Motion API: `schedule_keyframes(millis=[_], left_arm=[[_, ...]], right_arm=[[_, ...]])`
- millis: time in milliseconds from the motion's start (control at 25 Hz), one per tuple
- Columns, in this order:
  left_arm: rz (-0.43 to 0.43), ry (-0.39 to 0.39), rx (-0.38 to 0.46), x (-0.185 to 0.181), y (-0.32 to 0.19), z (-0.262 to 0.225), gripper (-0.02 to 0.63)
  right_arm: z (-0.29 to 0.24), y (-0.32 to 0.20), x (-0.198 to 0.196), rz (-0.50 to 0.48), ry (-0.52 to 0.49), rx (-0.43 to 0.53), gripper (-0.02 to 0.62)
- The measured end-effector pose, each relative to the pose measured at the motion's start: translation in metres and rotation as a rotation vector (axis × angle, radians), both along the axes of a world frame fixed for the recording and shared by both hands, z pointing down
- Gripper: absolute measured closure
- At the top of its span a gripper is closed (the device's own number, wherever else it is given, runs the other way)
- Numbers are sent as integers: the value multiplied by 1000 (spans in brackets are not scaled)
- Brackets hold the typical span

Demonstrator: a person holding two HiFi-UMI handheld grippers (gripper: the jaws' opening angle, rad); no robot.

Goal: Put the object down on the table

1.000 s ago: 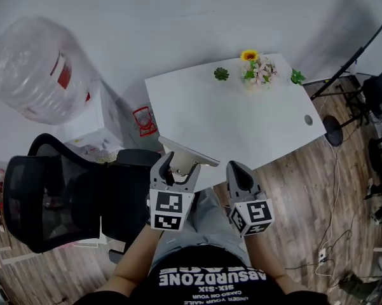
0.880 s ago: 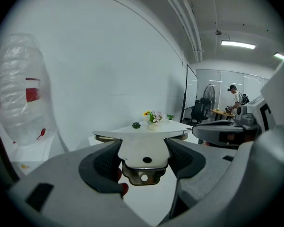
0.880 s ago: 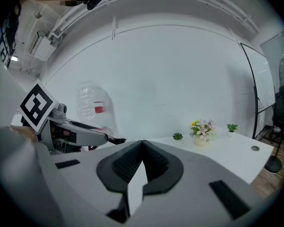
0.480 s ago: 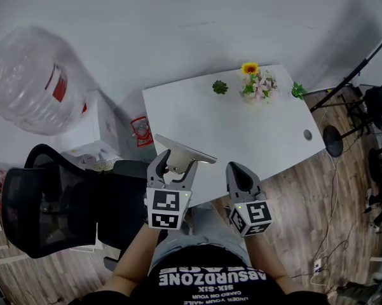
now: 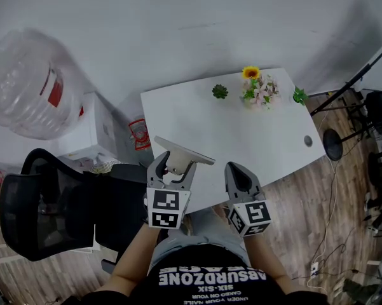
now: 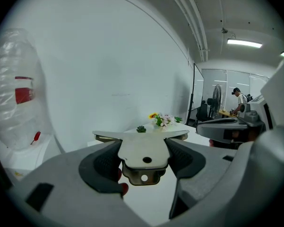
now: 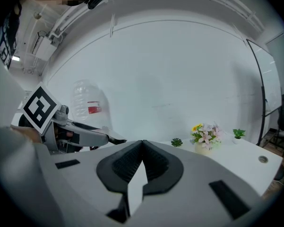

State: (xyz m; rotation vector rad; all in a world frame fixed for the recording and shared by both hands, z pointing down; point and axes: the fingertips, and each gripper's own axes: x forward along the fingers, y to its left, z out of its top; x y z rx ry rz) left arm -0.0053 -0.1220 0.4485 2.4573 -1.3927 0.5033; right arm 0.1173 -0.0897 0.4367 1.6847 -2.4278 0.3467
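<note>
My left gripper [image 5: 171,168] is shut on a flat, T-shaped metal piece [image 5: 181,152] with a wide top bar and holes in its stem. In the left gripper view both pads clamp the stem of the metal piece [image 6: 142,151], which is held level in the air. It hangs over the near left corner of the white table [image 5: 241,138]. My right gripper [image 5: 236,175] floats beside it at the table's near edge, shut with nothing in it; its fingers [image 7: 153,163] meet at the tips.
At the table's far edge stand a flower pot [image 5: 257,89], a small succulent [image 5: 220,91] and a green plant [image 5: 299,95]. A black office chair [image 5: 57,199] is at the left. A big water bottle [image 5: 25,84] and white boxes [image 5: 89,129] stand behind it.
The left gripper and the metal piece have edged a little forward over the table's near corner. The right gripper has barely moved.
</note>
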Motion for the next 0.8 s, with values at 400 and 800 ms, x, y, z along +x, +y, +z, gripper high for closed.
schedule_keyframes(millis=[400,800], left_arm=[[-14,-27,-45,-3,-18,20,309],[-21,-33,-101,-4,-31,42,309]], right_arm=[[6,-19,3,-4,-7,-11,597],[12,-38,1,-18,-8,-25,597]])
